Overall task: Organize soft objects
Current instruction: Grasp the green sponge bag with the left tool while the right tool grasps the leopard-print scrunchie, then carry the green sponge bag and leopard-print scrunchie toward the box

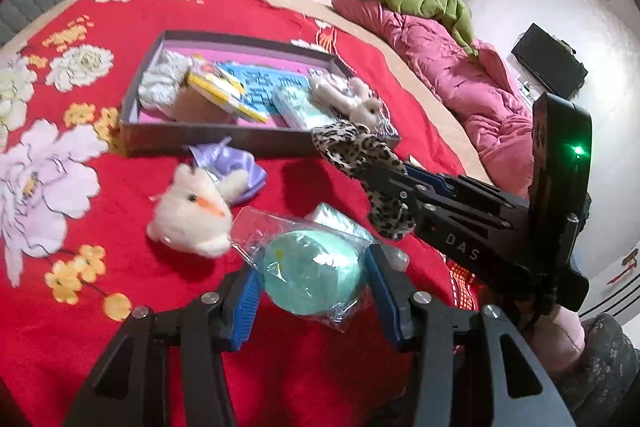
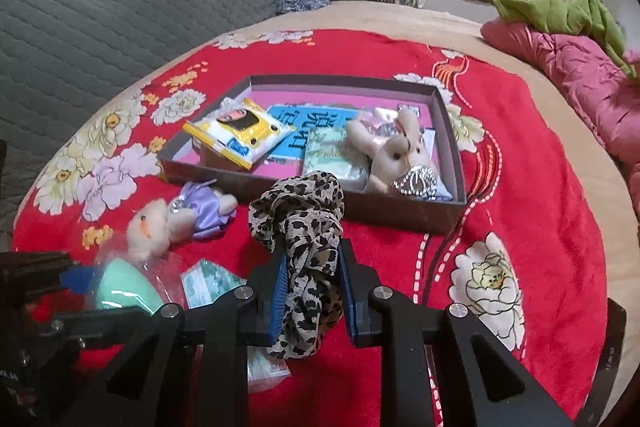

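My left tongs (image 1: 312,279): pinching the mint-green roll in clear wrap (image 1: 310,277), lifted off the red blanket (image 1: 120,327).
My right tongs (image 2: 311,287): pressed together on the leopard-print cloth (image 2: 304,223), which bunches above the pads and hangs below them.
Left view only: my right tongs (image 1: 394,183) from the side, cloth drooping from the tips.
Right view only: a silver-studded piece (image 2: 416,183) beside the plush rabbit (image 2: 396,151) in the shallow box (image 2: 400,215).
Both views: white plush with orange beak (image 1: 192,215) lies before the box, near a flat teal packet (image 2: 208,285).
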A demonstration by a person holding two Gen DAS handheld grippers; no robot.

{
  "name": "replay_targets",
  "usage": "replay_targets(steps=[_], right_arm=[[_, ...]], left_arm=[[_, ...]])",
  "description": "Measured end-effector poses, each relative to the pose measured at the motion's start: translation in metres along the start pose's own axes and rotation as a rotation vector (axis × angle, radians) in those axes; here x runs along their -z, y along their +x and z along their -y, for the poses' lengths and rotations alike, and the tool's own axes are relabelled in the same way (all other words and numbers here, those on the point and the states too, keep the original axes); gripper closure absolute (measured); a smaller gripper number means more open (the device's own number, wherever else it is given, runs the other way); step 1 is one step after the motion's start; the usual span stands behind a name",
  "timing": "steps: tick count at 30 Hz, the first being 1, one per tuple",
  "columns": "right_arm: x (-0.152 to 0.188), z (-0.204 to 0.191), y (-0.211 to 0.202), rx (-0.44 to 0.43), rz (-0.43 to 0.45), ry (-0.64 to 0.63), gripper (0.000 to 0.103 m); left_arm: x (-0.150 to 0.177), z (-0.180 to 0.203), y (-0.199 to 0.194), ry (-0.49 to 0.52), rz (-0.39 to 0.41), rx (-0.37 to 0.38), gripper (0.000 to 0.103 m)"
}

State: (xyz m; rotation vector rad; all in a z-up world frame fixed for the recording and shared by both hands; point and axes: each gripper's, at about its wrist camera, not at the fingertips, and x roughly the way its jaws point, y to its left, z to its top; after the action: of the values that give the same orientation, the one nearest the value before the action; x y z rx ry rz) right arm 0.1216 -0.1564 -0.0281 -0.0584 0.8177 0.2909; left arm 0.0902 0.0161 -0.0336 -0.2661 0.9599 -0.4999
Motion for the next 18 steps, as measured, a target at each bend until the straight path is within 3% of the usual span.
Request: replay_targets(steps=[12, 18], right_arm=[[-0.015, -0.004, -0.022, 0.007, 0.082, 0.006, 0.08], [-0.02, -0.002, -0.024, 0.01, 0.097, 0.021, 0.08]], left_arm=[[-0.025, -0.014, -0.017, -0.01, 0.096, -0.077, 0.053], [-0.042, -0.024, -0.024, 0.003, 0.148, -0.152, 0.053]])
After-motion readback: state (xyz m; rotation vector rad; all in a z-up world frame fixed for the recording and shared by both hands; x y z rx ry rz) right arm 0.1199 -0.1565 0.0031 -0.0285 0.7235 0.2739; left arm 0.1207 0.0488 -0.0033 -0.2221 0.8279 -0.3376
